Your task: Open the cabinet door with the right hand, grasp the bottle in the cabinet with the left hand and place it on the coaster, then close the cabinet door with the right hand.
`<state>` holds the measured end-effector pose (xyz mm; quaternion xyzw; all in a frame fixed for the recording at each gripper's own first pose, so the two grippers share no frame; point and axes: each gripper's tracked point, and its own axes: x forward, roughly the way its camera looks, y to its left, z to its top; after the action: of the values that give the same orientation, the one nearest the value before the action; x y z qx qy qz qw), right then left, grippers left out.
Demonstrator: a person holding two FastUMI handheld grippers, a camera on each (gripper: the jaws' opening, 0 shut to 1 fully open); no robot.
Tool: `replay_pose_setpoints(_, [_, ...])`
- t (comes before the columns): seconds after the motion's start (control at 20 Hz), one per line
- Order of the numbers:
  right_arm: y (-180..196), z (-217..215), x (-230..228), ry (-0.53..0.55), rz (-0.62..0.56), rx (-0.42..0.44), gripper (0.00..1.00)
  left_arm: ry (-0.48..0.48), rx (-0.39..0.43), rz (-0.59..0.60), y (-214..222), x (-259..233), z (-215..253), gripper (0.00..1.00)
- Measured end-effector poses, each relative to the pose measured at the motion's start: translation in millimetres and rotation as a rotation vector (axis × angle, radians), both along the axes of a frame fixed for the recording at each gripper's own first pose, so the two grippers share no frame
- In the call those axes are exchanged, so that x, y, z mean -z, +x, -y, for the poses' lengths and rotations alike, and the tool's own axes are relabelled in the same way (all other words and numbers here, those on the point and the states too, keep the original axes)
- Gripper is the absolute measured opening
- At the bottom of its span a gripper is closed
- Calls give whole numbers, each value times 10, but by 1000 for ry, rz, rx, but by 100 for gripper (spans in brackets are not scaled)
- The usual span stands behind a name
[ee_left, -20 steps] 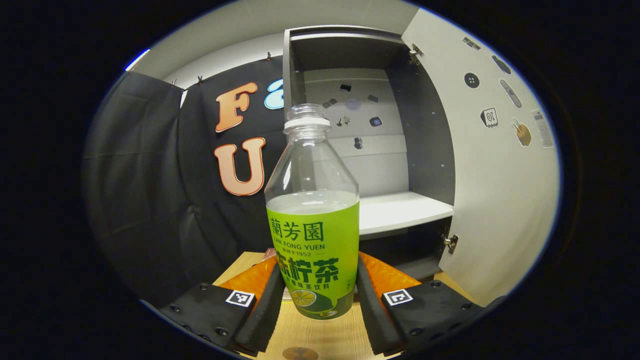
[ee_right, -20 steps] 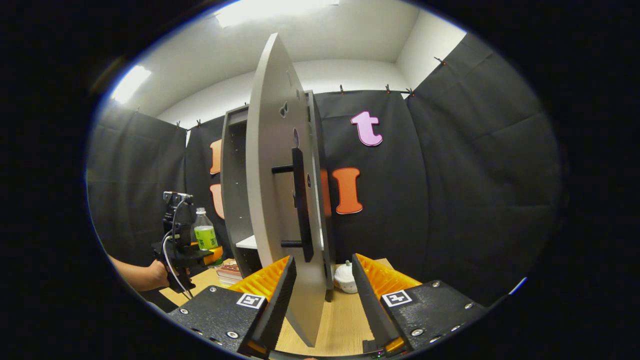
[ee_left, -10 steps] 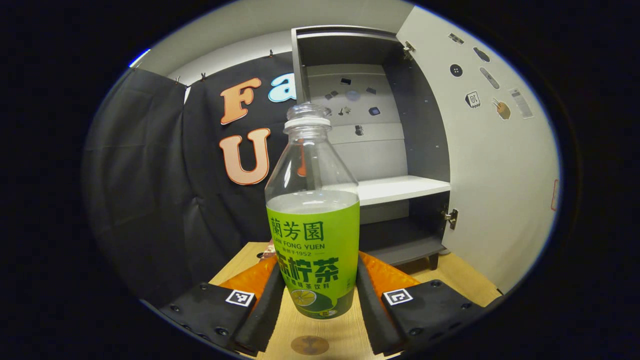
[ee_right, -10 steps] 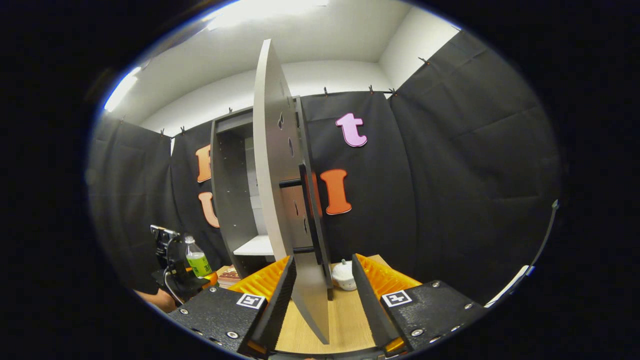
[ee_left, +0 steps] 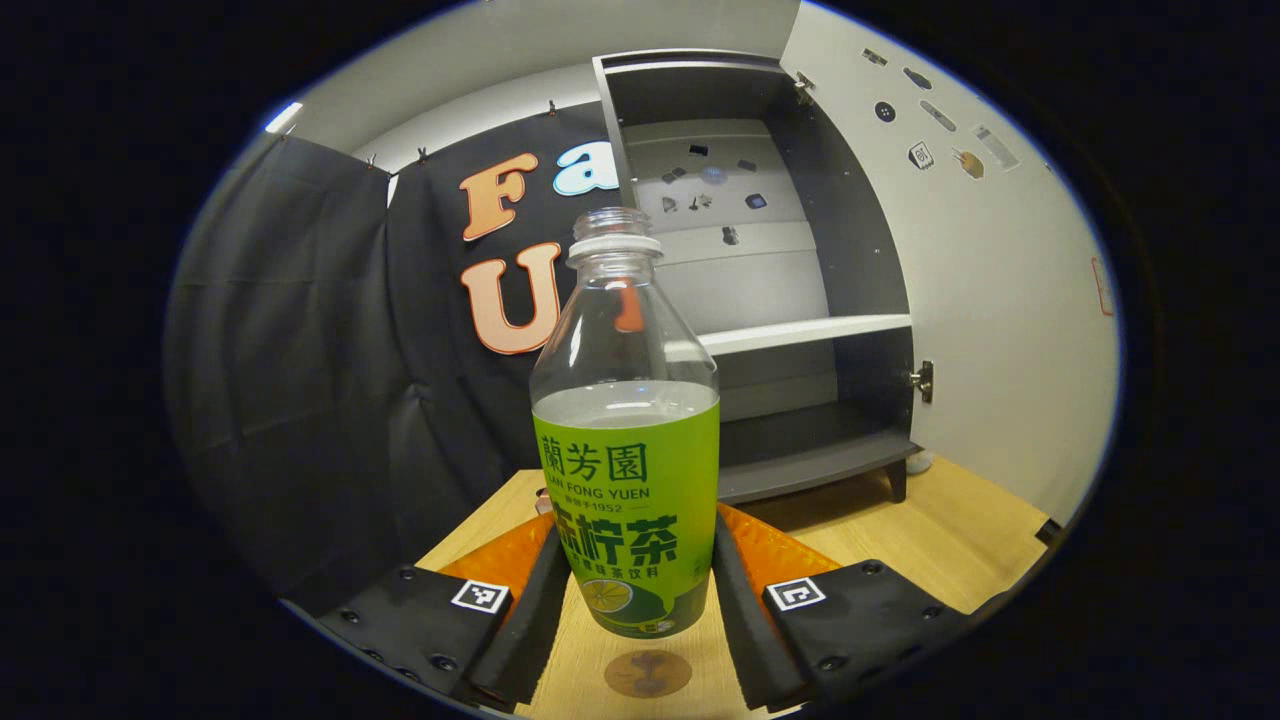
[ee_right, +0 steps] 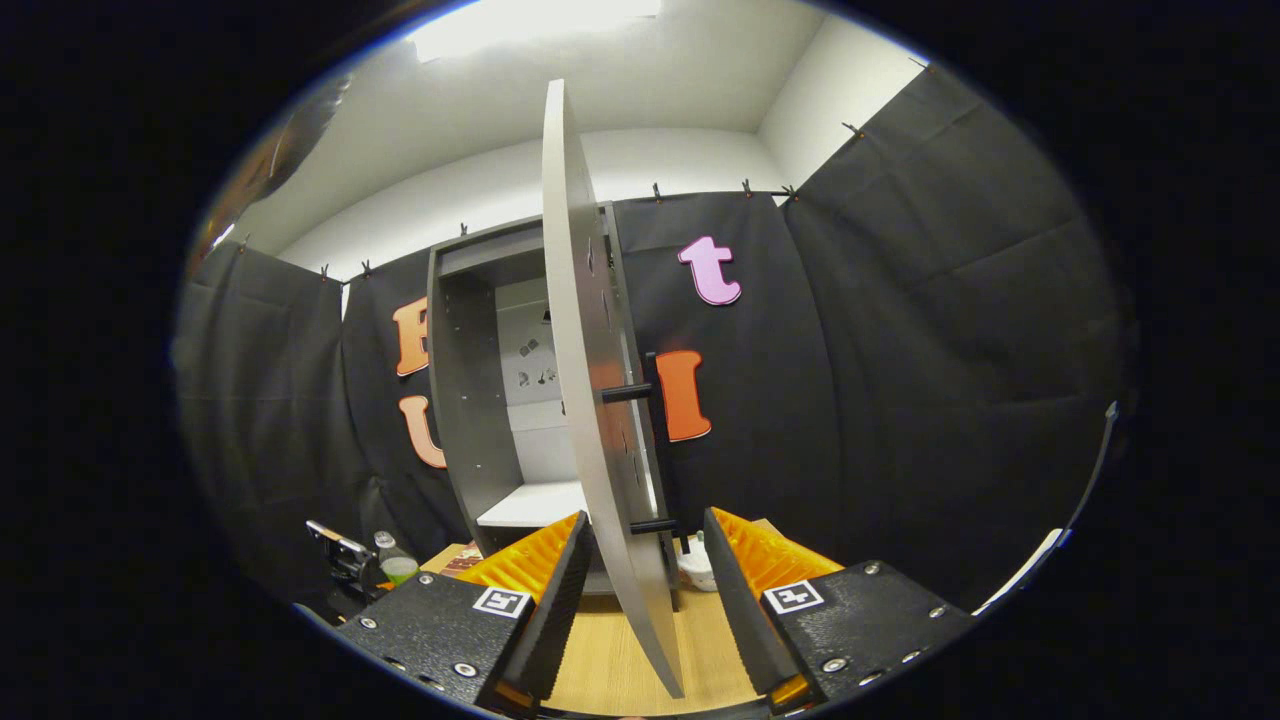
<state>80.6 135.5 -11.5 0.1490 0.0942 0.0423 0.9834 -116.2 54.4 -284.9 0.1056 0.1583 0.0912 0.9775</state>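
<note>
Closest in the left gripper view, left gripper (ee_left: 637, 600) pinching the bottle (ee_left: 628, 470), one finger (ee_left: 520, 630) pressed against each side of the green label, low on the body. Bottle upright, uncapped, partly filled, held just above the wooden table (ee_left: 940, 540). Directly beneath its base, a round brown coaster (ee_left: 648, 673), with a sliver of table visible between coaster and bottle bottom. Farther back, the grey cabinet (ee_left: 770, 280) standing open, white shelf across its middle, lower compartment bare, door (ee_left: 980, 280) swung wide to the right.

In the right gripper view, right gripper (ee_right: 640, 600) spread, jaws well apart and straddling the lower edge of the cabinet door (ee_right: 590, 400), seen edge-on; cannot tell whether either finger (ee_right: 555, 610) touches the panel. Black bar handle (ee_right: 655, 450) on the door's far side, above and beyond the fingertips, not gripped. Beyond the door, a small white object (ee_right: 690, 570) on the table. Far off at lower left, the left gripper (ee_right: 350, 570) with the bottle (ee_right: 395, 565).

Against half a second ago: coaster now more fully in view and centred under the bottle, cabinet risen higher and farther back in the left gripper view, more table showing in front of it. In the right gripper view, bottle and left gripper sunk lower toward the table; door handle shifted to the right of the panel's edge.
</note>
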Motion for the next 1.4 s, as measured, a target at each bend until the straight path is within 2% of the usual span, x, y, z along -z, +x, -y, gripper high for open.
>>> replay_pose_setpoints(0.3, [47,67,16,-61,2,26,70,-12,-34,-13,-149,517,-263,78])
replay_pose_setpoints(0.35, [63,69,13,-83,6,18,70,-15,-35,-9,-137,615,-284,77])
replay_pose_setpoints(0.45, [65,79,13,-108,11,3,70,-19,-41,-15,-128,819,-324,81])
replay_pose_setpoints(0.8, [52,44,40,-153,-14,-13,72,-41,-79,-44,-219,1351,-361,79])
replay_pose_setpoints(1.0, [40,5,32,-122,-20,-7,77,-70,-94,-50,-229,1476,-393,81])
replay_pose_setpoints(1.2, [49,-18,29,-97,-19,5,77,-85,-85,-52,-256,1586,-375,79])
replay_pose_setpoints(1.4, [24,-36,39,-90,-34,10,77,-110,-121,-57,-320,1650,-411,81])
